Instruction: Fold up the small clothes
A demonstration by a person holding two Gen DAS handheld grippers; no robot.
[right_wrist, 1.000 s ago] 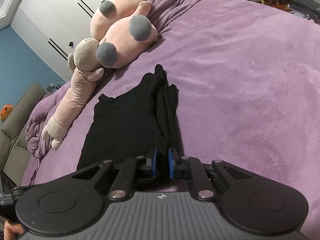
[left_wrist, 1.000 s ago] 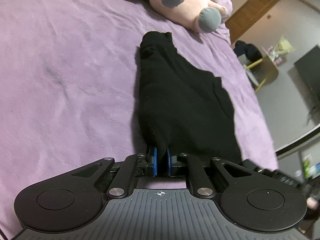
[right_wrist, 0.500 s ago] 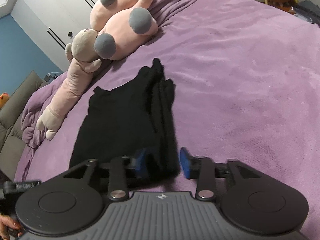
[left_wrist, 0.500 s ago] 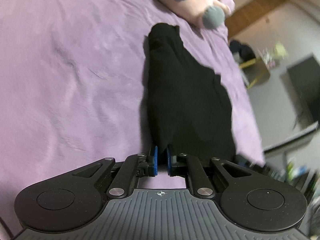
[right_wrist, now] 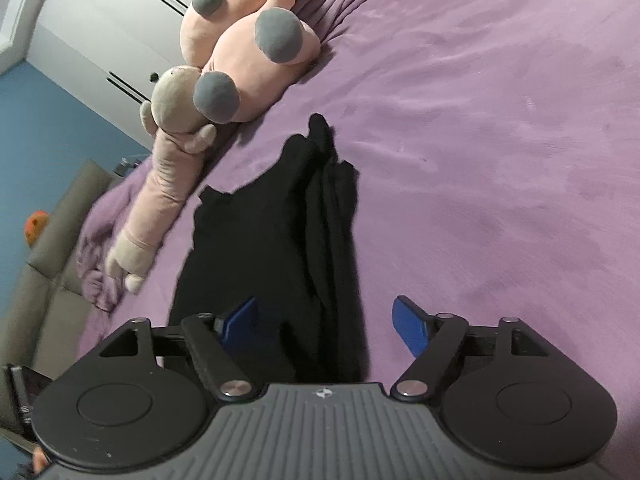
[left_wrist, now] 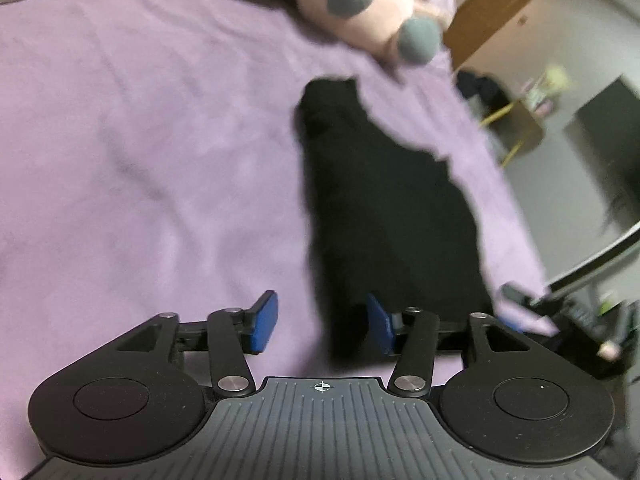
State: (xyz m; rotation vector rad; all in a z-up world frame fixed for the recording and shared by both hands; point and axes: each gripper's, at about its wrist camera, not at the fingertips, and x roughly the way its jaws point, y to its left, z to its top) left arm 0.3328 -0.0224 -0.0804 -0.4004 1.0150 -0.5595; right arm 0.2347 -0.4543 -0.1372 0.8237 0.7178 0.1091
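Left claw [left_wrist: 318, 326]: jaws spread wide, nothing pinched between them.
Left claw fingers [left_wrist: 264, 322]: blue pads face each other across a broad gap; both linkage arms are splayed outward.
Left claw pose: held low, pointing forward, roughly level.
Right claw [right_wrist: 326, 326]: jaws likewise spread wide and gripping nothing.
Right claw fingers [right_wrist: 408, 326]: blue pads stand well apart.
Right claw pose: low, pointing forward, tilted slightly.

garment [right_wrist: 280, 240] on bed [right_wrist: 480, 160] | plush toys [right_wrist: 248, 64] behind — sofa [right_wrist: 48, 264] left
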